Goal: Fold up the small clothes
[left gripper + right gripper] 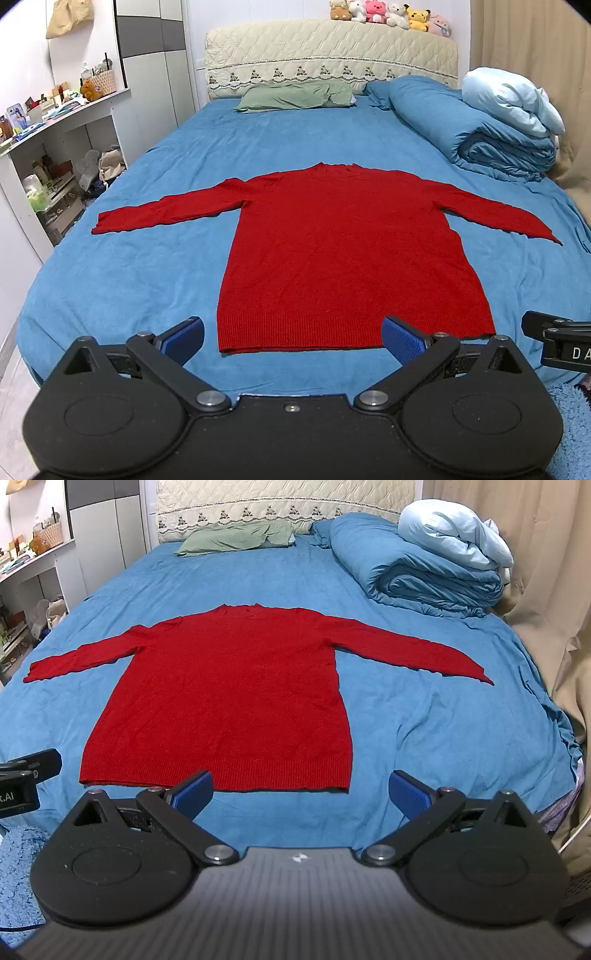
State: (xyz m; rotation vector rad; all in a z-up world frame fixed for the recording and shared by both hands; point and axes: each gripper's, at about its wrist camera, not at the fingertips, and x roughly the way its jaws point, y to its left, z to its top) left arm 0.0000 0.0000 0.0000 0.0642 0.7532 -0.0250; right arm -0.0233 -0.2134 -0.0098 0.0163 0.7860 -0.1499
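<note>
Left hand-held gripper (293,338) is shown at the foot edge of the bed (110,280), its blue pads (404,343) spread wide and nothing held between them. Right hand-held gripper (301,794) is likewise seen wide open and empty, beside the left one at the same edge. Red sweater (343,254) is laid flat on the blue sheet near the foot of the bed, hem toward the grippers, collar toward the headboard (328,51), both sleeves spread out to the side edges. Rolled blue duvet (476,129) is seen at the far right corner, a green pillow (295,96) against the headboard.
</note>
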